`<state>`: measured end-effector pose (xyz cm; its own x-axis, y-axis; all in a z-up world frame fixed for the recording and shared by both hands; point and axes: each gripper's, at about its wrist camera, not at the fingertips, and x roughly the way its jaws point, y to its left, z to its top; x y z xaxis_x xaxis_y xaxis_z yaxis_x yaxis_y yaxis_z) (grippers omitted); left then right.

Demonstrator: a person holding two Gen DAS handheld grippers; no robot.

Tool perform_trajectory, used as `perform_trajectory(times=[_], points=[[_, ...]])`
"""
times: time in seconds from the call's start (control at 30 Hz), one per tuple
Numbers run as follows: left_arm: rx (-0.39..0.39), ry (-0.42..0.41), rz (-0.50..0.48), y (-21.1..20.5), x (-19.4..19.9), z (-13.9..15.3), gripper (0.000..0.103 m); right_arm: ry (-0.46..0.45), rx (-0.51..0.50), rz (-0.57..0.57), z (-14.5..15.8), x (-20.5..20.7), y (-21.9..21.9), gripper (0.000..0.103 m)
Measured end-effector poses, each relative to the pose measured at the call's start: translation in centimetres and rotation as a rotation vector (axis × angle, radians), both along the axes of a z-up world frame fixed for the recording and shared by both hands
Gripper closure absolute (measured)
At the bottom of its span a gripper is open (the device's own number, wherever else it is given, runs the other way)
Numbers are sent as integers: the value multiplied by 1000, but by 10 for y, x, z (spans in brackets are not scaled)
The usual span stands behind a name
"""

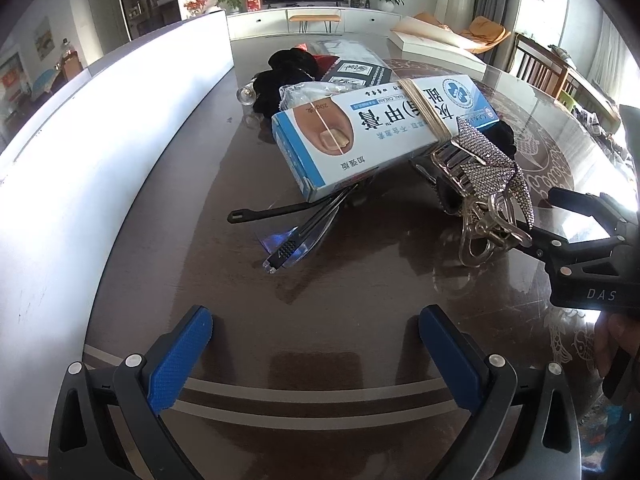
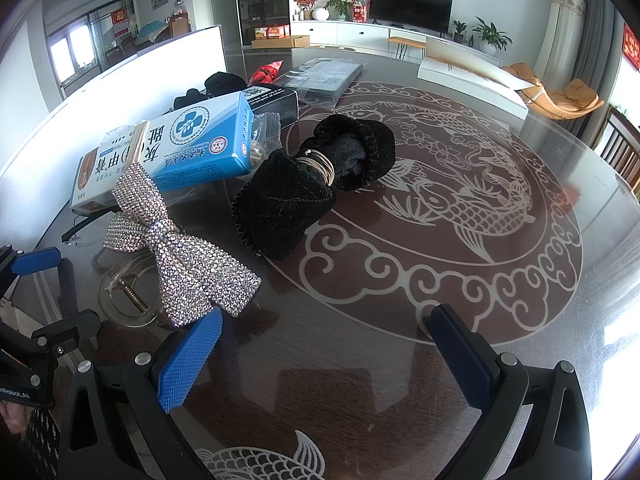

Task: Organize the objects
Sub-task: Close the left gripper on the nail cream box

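Observation:
A blue-and-white nail cream box (image 1: 360,136) bound with rubber bands lies tilted on a pile in mid-table. Folded glasses (image 1: 288,236) poke out from under it. A rhinestone bow (image 2: 180,256) on a clear claw hair clip (image 2: 124,292) rests just left of my right gripper (image 2: 326,354), which is open with nothing between its fingers; the bow's lower corner sits by the left pad. A black velvet bundle ringed with gold bands (image 2: 312,184) lies ahead of it. My left gripper (image 1: 316,356) is open over bare tabletop, short of the glasses.
A tall white panel (image 1: 100,140) runs along the left side of the glass-topped table (image 2: 440,280). A black carton (image 1: 356,72), black fabric (image 1: 288,76) and a plastic packet (image 2: 324,76) lie behind the pile. A long white box (image 2: 472,76) sits far right.

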<state>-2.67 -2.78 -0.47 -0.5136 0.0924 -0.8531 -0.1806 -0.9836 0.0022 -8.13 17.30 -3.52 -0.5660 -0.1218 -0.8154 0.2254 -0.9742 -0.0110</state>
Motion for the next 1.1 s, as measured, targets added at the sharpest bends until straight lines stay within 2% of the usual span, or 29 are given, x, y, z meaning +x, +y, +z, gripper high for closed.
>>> perform_trajectory(times=[0.27,0.43,0.6,1.1], points=[[-3,-17,-107,1,-28,0,0,0,0,0,0,0,0,0],[2,-3,-186,9,-57,0,0,0,0,0,0,0,0,0],[18,42,-256,15,-69,-1,0,0,0,1,0,0,0,0],[23,51,-287,15,-70,-2,0,1,0,2,0,0,1,0]])
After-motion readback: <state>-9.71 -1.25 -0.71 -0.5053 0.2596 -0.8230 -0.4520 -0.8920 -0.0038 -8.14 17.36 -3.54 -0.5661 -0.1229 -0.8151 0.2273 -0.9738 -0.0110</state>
